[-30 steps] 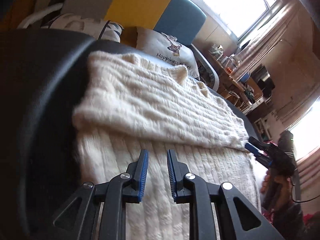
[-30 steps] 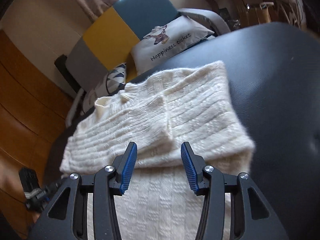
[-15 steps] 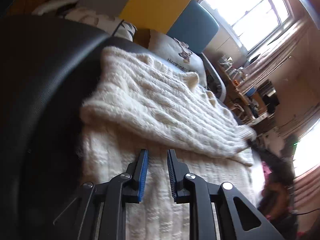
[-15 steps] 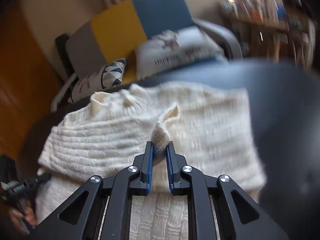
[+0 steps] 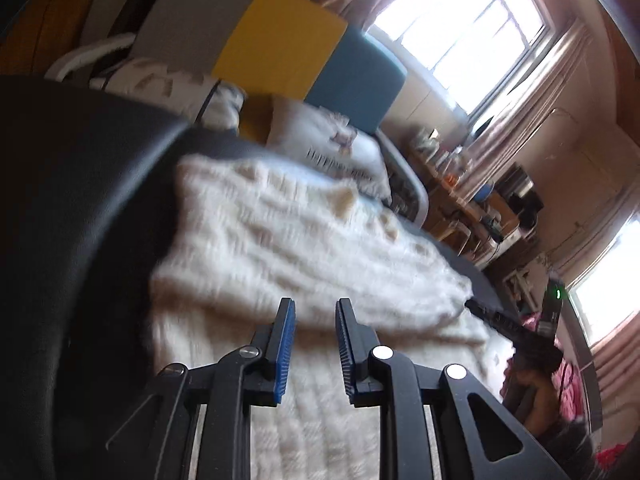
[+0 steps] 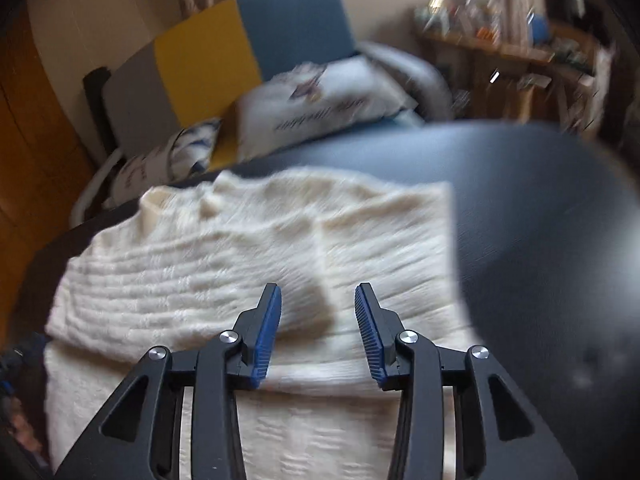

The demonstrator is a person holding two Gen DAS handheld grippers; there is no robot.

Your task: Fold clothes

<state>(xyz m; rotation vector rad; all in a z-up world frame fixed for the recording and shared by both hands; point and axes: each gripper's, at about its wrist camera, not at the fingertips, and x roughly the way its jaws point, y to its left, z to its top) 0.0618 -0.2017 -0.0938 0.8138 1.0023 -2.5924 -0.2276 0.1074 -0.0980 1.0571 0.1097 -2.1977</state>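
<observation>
The right tool [image 6: 318, 300] has just been opening, nothing between its pads; the left tool [image 5: 315, 314] is held unclenched, empty. A dark padded surface [image 6: 540, 208] is seen before a grey, yellow and blue sofa [image 6: 248, 44]. A cream knitted sweater [image 6: 224, 248] lies folded upon the surface.

Cream ribbed-knit sweater [image 6: 224, 264] on a black surface [image 6: 540, 208]. Chair back [image 6: 224, 52] in grey, yellow and teal panels. White cushion [image 6: 320, 100] with dark script. Gripper [image 6: 318, 300] black, with blue pads [image 6: 266, 332].
</observation>
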